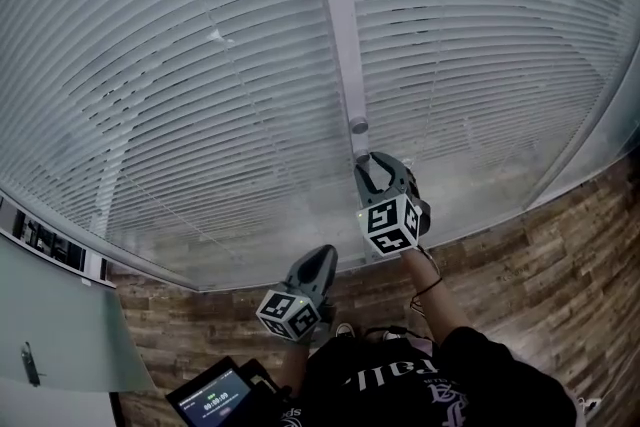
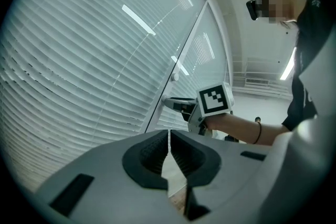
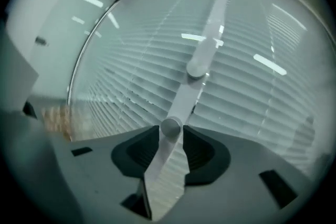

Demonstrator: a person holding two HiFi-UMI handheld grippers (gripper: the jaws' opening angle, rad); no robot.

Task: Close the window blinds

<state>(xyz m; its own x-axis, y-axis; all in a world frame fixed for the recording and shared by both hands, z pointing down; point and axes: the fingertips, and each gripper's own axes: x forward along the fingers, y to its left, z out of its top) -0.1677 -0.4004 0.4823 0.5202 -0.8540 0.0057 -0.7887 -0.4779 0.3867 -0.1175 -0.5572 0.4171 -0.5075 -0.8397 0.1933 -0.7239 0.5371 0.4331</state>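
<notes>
White slatted blinds (image 1: 200,95) hang behind glass on both sides of a pale upright frame strip (image 1: 335,15). Two round knobs sit on that strip. The upper knob (image 1: 358,125) is free. The lower knob (image 3: 171,126) lies between the jaws of my right gripper (image 1: 374,165), which press on it from both sides. My left gripper (image 1: 320,260) hangs lower and to the left, away from the glass, its jaws shut together on nothing. In the left gripper view the right gripper (image 2: 169,103) reaches to the strip beside the blinds (image 2: 79,71).
Wood-look floor (image 1: 540,255) runs below the window. A small device with a lit screen (image 1: 212,397) is at my waist. A pale panel (image 1: 60,325) stands at the lower left.
</notes>
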